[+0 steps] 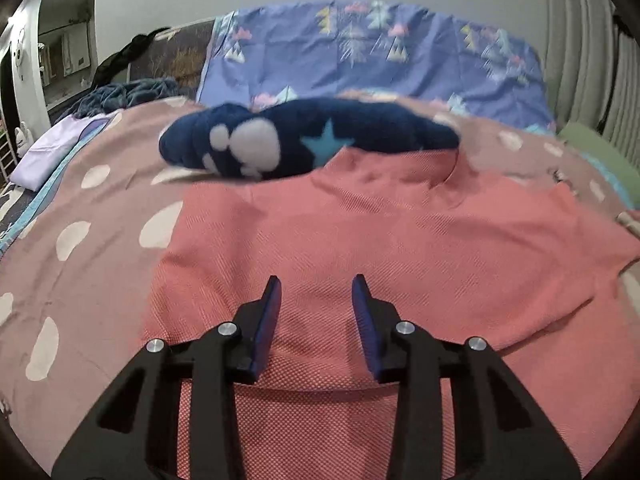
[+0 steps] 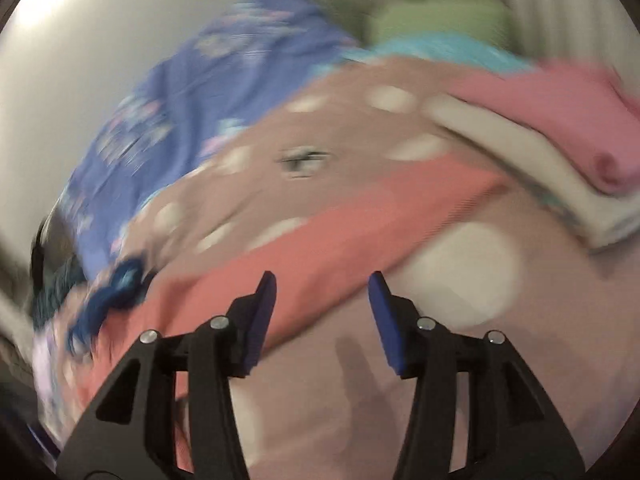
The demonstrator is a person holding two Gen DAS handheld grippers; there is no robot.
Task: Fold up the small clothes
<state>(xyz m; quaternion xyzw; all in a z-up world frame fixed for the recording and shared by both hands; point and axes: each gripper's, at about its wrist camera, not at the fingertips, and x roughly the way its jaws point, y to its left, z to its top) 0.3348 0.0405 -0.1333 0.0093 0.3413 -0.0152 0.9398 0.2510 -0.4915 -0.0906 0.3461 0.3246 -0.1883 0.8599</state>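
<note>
Left wrist view shows the left gripper (image 1: 316, 292) low in the frame, its blue pads apart with nothing between them, poised over a coral-pink garment (image 1: 360, 240) that lies spread across the middle of a dotted pink bedspread (image 1: 100, 216). A navy fleece item (image 1: 304, 140) with a white paw print and a pale blue star lies bunched along the garment's far edge, above centre. In the blurred right wrist view the right gripper (image 2: 322, 292) also stands apart and empty, low in the frame, over the bedspread just beside the coral garment's edge, which runs as a band from lower left to centre right. A folded stack (image 2: 560, 140) of pink and cream pieces sits at the upper right. By the look of it, the coral garment is flat and ready but not yet folded. The next move likely calls for each gripper to pinch an edge or corner cleanly, taking only one layer without gathering the bedspread beneath.
</note>
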